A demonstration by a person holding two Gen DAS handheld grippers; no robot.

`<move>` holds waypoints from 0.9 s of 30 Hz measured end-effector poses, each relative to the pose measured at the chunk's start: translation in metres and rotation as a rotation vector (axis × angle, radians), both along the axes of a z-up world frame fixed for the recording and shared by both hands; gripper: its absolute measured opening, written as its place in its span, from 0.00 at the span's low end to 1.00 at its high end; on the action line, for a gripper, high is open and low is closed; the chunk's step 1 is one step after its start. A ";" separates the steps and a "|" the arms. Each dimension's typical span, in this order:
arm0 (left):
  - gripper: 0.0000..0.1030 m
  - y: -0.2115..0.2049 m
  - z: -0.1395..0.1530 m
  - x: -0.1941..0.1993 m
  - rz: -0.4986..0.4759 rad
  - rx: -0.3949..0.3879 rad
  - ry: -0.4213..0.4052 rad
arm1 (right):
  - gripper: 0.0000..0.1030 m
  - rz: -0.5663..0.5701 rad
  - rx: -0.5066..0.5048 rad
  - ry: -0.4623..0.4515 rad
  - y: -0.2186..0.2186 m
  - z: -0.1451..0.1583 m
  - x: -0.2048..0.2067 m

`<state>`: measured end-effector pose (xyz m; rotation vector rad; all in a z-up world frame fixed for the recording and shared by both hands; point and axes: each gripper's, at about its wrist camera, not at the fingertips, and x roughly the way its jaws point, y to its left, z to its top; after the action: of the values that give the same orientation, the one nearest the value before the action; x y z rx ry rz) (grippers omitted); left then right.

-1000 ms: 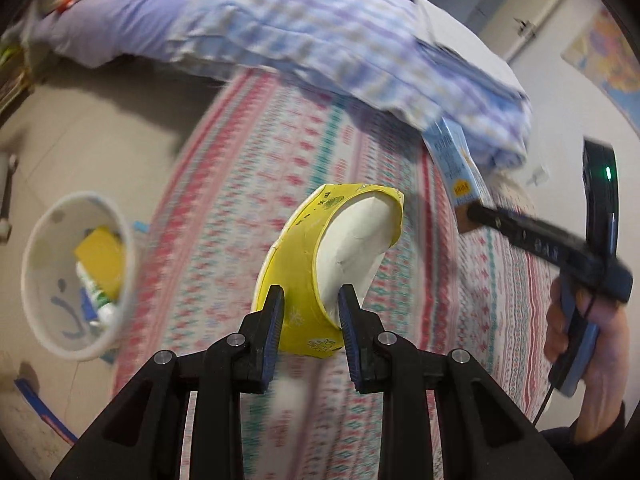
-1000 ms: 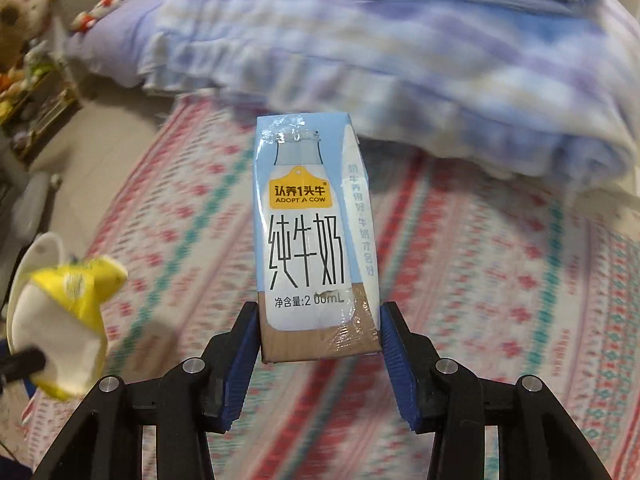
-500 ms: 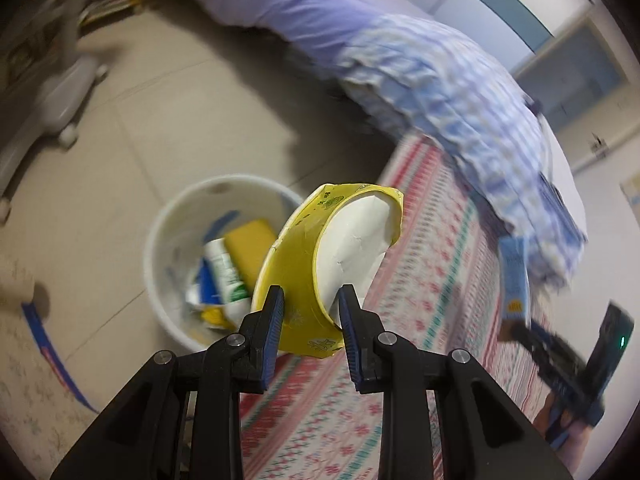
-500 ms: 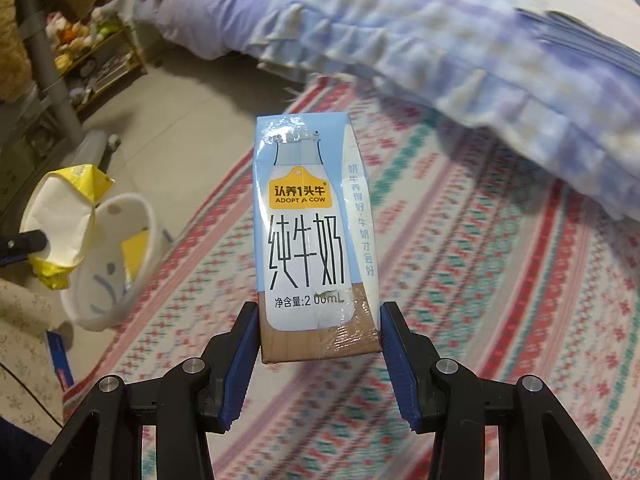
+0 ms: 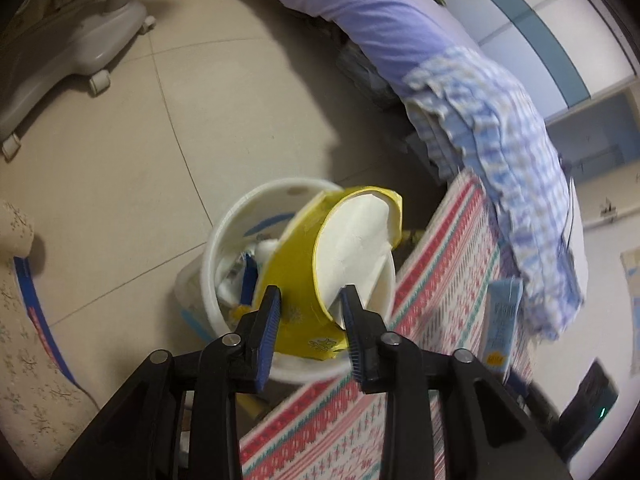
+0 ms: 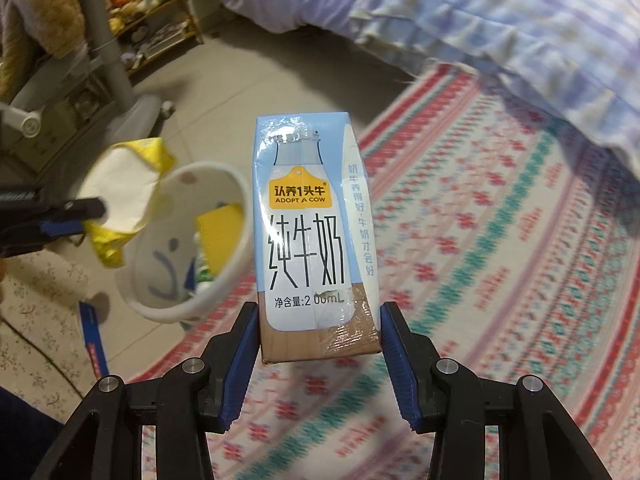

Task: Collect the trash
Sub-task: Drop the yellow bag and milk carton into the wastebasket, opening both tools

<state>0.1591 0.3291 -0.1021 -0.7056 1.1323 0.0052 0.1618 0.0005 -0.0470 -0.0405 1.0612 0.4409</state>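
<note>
Bin [image 5: 224, 224] at 12 already half full; my left gripper [image 5: 310, 312] pinches the yellow wrapper [image 5: 288, 276] over it, right gripper [image 6: 318, 346] clamps the milk carton [image 6: 308, 232], both undropped.

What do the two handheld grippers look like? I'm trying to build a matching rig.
Both are alike. The left gripper and the right gripper have black angular linkage arms joined by round silver pivot bolts, and two flat fingers faced with ribbed blue pads. From the left wrist view, a black housing with a small green light shows near the right gripper. No cables or sleeves are clearly visible.
</note>
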 end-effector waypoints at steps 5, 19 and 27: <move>0.56 0.018 -0.020 0.009 0.076 0.029 0.041 | 0.51 0.026 0.024 0.002 0.022 -0.004 0.000; 0.56 0.027 0.011 -0.017 0.108 0.033 -0.007 | 0.52 0.082 0.210 0.088 0.095 -0.019 0.013; 0.56 0.024 0.026 -0.032 0.098 0.074 -0.026 | 0.53 0.061 0.192 0.156 0.128 -0.047 0.009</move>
<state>0.1273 0.3528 -0.0763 -0.6924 1.0666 0.1201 0.1708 0.1284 -0.0939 0.1337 1.1681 0.6071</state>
